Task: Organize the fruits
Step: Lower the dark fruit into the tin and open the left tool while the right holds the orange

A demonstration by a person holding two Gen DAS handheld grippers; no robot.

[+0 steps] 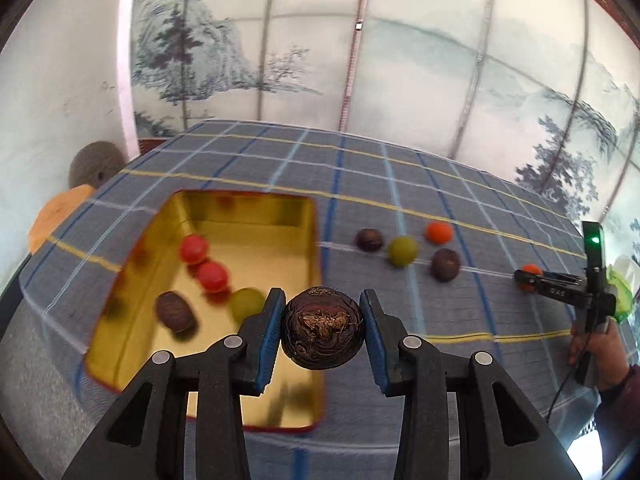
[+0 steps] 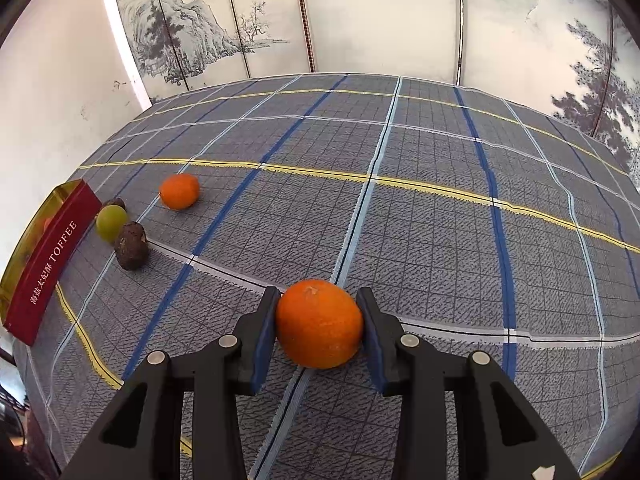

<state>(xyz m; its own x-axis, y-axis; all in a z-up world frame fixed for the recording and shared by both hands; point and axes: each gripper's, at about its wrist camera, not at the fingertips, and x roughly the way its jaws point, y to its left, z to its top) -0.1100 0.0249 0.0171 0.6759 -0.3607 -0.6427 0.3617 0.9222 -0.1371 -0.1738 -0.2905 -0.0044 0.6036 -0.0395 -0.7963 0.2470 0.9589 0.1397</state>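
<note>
My left gripper [image 1: 322, 334] is shut on a dark brown wrinkled fruit [image 1: 322, 328] and holds it above the near right corner of a gold tin [image 1: 280, 208]. The tin holds two red fruits [image 1: 194, 249], a green one [image 1: 247, 303] and a brown one [image 1: 175, 311]. My right gripper [image 2: 319, 332] is shut on an orange [image 2: 319, 323] low over the checked cloth; it also shows in the left wrist view [image 1: 530, 277]. Loose on the cloth lie an orange [image 2: 179, 191], a green fruit [image 2: 111, 222] and two brown fruits [image 2: 131, 245].
The tin's red side reads TOFFEE [image 2: 52, 264] at the far left of the right wrist view. A blue-grey checked cloth [image 2: 420, 216] covers the table. A painted folding screen [image 1: 400, 60] stands behind. An orange cushion [image 1: 56, 216] lies past the table's left edge.
</note>
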